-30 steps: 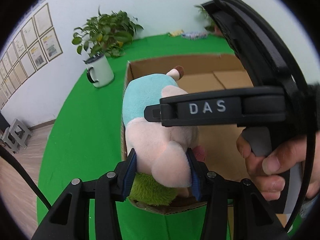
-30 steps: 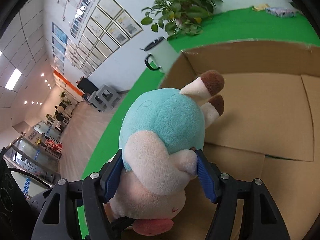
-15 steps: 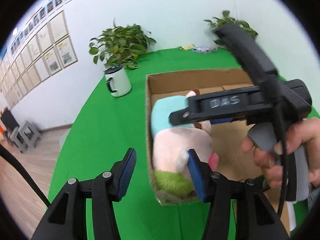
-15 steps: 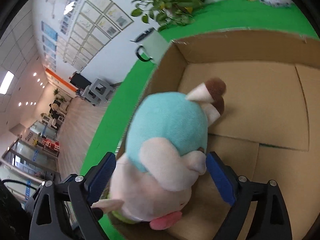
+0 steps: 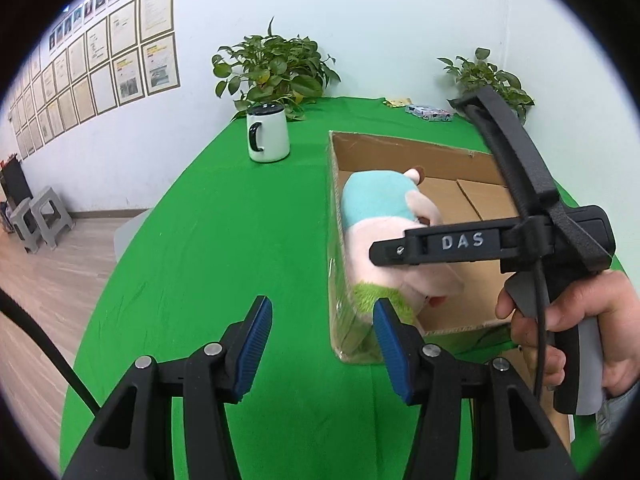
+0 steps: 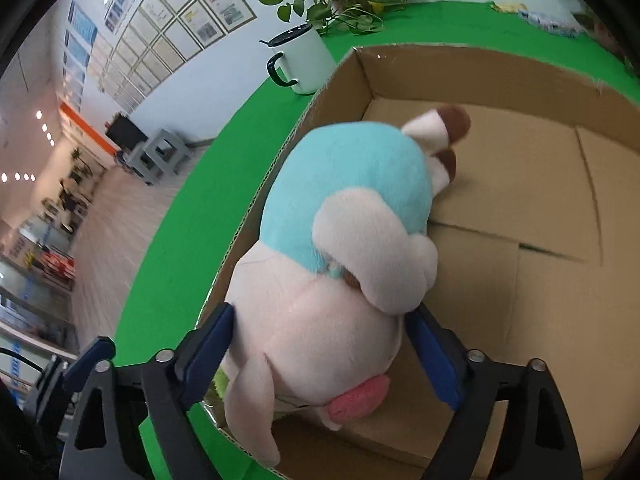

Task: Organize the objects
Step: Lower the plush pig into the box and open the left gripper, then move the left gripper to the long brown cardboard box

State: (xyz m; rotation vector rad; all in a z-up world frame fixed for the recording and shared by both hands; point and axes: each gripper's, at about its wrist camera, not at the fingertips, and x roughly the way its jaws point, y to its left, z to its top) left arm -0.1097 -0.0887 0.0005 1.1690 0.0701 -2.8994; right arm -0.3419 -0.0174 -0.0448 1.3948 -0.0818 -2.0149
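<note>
My left gripper (image 5: 322, 350) hangs open, empty; right gripper (image 6: 320, 354) jaws closing around the plush toy (image 6: 340, 248), risking dragging it from the cardboard box (image 6: 500, 76).

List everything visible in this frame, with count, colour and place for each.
plush toy: one, pink with teal back, lying inside the box at its left wall
cardboard box: one, brown, open, on the green cloth
mug: one, white with black handle, left of the box
potted plants: two, green, along the back wall
green cloth: one, covering the table
stools: two, grey, on the floor
left gripper: black, blue pads, empty, beside the box
right gripper: closing, toy between the pads
hand: one, holding the right gripper
</note>
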